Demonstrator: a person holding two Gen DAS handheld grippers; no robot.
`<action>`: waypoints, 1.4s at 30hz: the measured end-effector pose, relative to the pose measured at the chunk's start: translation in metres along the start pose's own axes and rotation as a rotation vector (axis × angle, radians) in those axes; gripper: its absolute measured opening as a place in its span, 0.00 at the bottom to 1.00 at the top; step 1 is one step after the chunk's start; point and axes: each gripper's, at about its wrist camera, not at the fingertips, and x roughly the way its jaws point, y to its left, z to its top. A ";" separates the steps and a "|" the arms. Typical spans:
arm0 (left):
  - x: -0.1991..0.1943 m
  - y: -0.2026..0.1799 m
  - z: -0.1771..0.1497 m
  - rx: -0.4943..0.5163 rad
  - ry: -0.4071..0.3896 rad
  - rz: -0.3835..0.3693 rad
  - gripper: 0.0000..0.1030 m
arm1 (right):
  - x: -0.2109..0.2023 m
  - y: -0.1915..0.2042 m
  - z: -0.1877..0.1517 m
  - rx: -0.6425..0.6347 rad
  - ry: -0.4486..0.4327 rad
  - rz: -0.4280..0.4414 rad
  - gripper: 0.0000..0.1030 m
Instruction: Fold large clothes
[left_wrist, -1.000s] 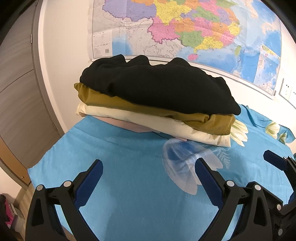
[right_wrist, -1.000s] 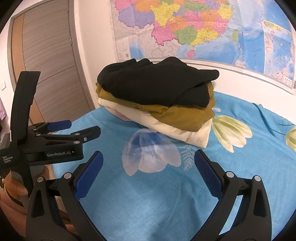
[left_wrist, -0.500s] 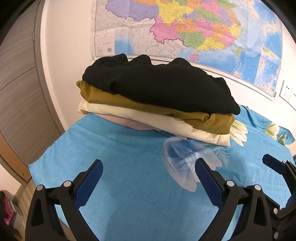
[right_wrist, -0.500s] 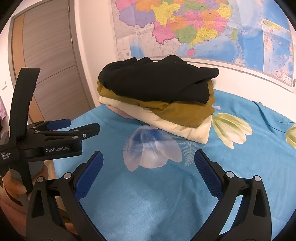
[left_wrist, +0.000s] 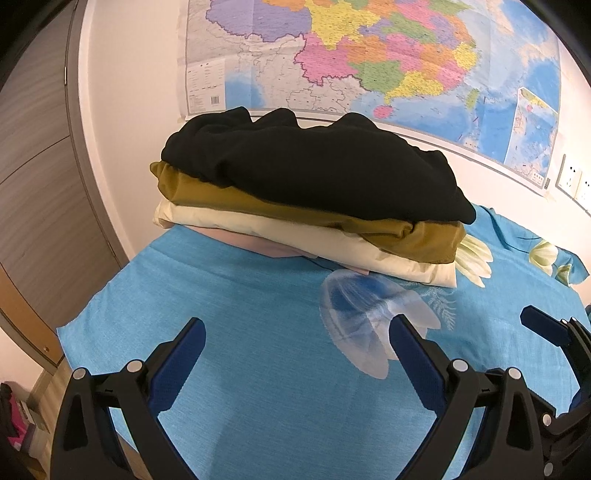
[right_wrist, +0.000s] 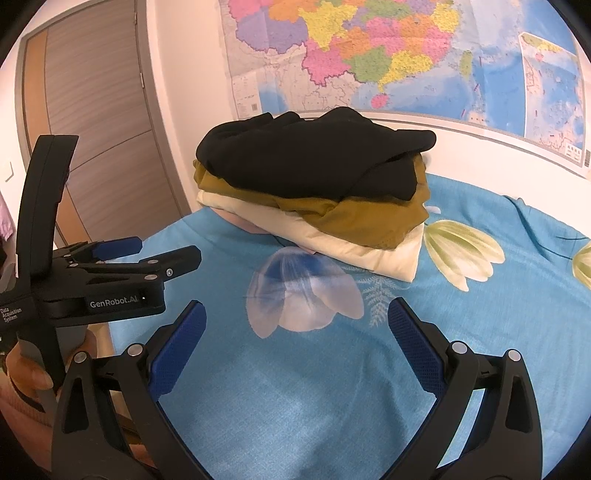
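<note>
Left claw (left_wrist: 297, 334) spread wide, nothing between its blue pads. Right claw (right_wrist: 295, 317) spread wide too, also holding nothing. Both low over the blue sheet (left_wrist: 236, 302), side by side, left one seen just to the left of the right one.

Straight ahead of both claws, well apart from them, a pile of clothes against the wall: black top (left_wrist: 317, 166) highest, brown cloth (left_wrist: 207, 192) under it, cream cloth (left_wrist: 295, 236) under that, a bit of pink cloth (left_wrist: 258, 247) at the very bottom.

Probably soft and floppy, all of it. Light enough to lift, but sure to droop and slide open if pinched in one spot only. Black top looks thick and lumpy, so likely a bit heavier. Best to pinch it at its near edge, one claw toward each end, and pull it onto the flat sheet
</note>
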 end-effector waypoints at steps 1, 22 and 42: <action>0.000 0.000 0.000 -0.001 0.000 -0.001 0.93 | 0.000 0.000 0.000 0.000 0.002 -0.001 0.94; 0.000 -0.004 0.000 0.010 0.001 0.000 0.93 | -0.003 0.000 -0.001 0.011 -0.004 -0.007 0.94; -0.007 -0.002 -0.004 0.008 -0.013 0.021 0.93 | -0.004 -0.002 0.000 0.026 -0.008 -0.016 0.94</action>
